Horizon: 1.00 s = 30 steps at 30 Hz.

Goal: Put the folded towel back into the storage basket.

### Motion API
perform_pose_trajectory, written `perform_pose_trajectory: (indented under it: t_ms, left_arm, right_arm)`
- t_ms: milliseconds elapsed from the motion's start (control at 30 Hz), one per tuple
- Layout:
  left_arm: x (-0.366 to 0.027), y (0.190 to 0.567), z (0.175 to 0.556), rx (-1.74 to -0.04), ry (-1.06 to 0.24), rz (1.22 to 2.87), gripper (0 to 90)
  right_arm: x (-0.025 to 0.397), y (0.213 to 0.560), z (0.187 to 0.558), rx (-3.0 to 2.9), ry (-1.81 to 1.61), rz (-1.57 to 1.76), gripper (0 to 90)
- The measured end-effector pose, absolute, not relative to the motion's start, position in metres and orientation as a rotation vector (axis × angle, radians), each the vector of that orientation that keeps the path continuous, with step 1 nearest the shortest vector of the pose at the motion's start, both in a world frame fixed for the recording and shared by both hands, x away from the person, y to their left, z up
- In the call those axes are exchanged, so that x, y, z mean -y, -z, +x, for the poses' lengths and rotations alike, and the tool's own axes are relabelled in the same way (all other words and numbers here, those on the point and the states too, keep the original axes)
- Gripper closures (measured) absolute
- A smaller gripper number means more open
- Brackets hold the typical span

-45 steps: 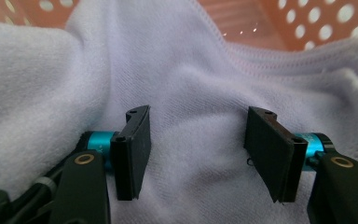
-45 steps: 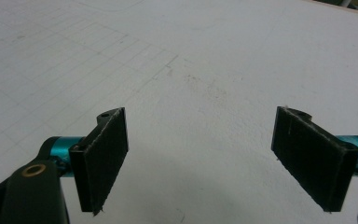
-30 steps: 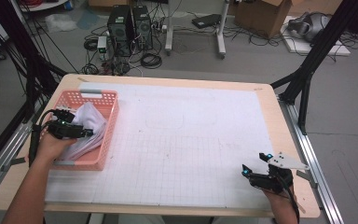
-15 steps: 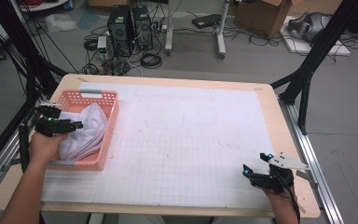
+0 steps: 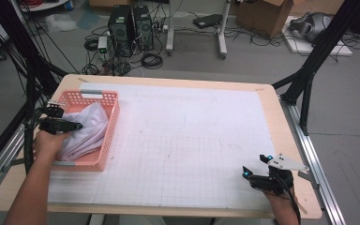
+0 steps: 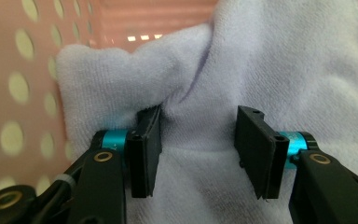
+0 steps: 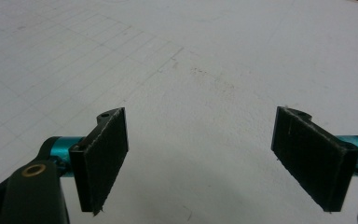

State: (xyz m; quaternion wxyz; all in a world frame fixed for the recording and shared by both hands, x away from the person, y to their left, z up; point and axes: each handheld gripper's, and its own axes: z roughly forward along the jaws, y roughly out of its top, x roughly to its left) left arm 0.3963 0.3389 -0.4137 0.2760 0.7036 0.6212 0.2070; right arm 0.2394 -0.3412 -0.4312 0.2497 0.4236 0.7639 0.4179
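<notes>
My left gripper (image 6: 198,154) straddled the white terry towel (image 6: 270,70), jaws part-open, ungripped; lifting it from the pink perforated plastic basket (image 5: 108,140) remained.

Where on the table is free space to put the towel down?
The white mat is bare between the pink basket and the right gripper. The basket is crowded: the towel and the left gripper fill it.

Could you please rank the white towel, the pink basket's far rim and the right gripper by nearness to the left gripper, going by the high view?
1. white towel, in the basket, right at the left gripper.
2. pink basket's far rim, just beyond, toward the table's far left.
3. right gripper, across the table at the near right corner.
</notes>
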Motion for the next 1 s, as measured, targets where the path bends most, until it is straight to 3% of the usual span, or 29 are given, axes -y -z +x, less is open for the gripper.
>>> perform_pose_trajectory:
  t_ms: [167,267,467,567,667,733,833,867,1000]
  left_arm:
    - [-0.336,0.409,0.399,-1.638,-0.565,1.821,41.0]
    - [-0.331,0.402,0.394,-1.568,-0.567,1.816,40.6]
    - [-0.318,0.388,0.379,-1.389,-0.376,1.792,44.1]
    - [-0.308,0.389,0.377,-1.331,-0.271,1.882,46.7]
    - [-0.299,0.397,0.379,-1.31,-0.193,1.999,43.8]
    - [-0.295,0.4,0.38,-1.293,-0.215,2.059,39.9]
    - [-0.289,0.404,0.38,-1.292,-0.242,2.113,41.0]
    - [-0.287,0.405,0.38,-1.289,-0.277,2.143,44.6]
    - [-0.291,0.405,0.379,-1.27,-0.296,2.177,77.4]
  right_arm:
    - [0.339,0.431,0.24,-2.085,-1.135,1.156,17.8]
    - [0.34,0.431,0.24,-2.083,-1.135,1.165,17.8]
    - [0.338,0.431,0.24,-2.089,-1.133,1.149,17.8]
    - [0.336,0.43,0.24,-2.091,-1.135,1.146,17.8]
    - [0.336,0.43,0.24,-2.092,-1.134,1.146,17.8]
    - [0.337,0.43,0.24,-2.089,-1.136,1.149,17.8]
    - [0.338,0.429,0.24,-2.085,-1.138,1.154,17.8]
    - [0.338,0.43,0.24,-2.086,-1.139,1.153,17.8]
    - [0.338,0.43,0.24,-2.087,-1.138,1.154,17.8]
